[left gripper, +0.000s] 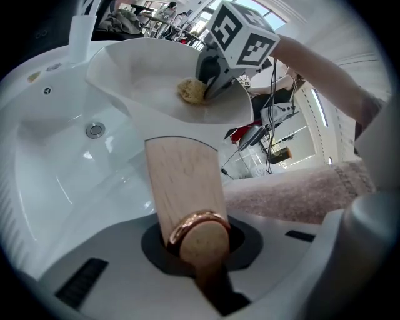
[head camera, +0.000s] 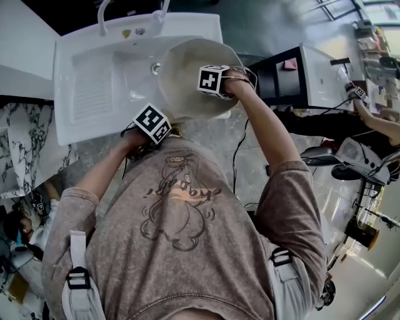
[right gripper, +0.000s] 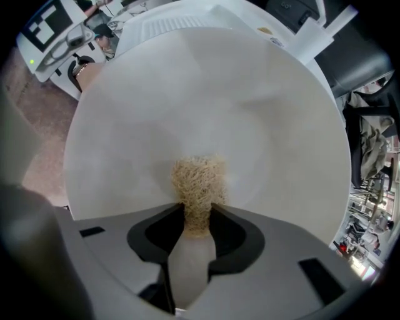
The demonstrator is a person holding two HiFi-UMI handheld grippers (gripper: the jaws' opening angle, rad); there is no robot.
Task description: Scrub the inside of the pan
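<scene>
A cream-white pan (head camera: 187,72) is held tilted over the white sink (head camera: 94,81). Its wooden handle (left gripper: 184,181), tipped with a copper ring, runs into my left gripper (left gripper: 197,240), which is shut on it. In the head view the left gripper (head camera: 150,125) sits at the sink's front edge. My right gripper (right gripper: 197,228) is shut on a tan fibrous scrubber (right gripper: 199,187) pressed against the pan's inner surface (right gripper: 206,112). From the left gripper view the scrubber (left gripper: 192,90) lies inside the pan (left gripper: 150,75) under the right gripper (left gripper: 215,78). The right gripper (head camera: 215,81) reaches into the pan.
The sink has a drain (left gripper: 94,130), a ribbed drainboard (head camera: 92,94) on its left and a faucet (head camera: 103,15) at the back. A marble-patterned counter (head camera: 22,144) lies left. A dark cabinet (head camera: 281,78) and another person's arm (head camera: 375,122) are at right.
</scene>
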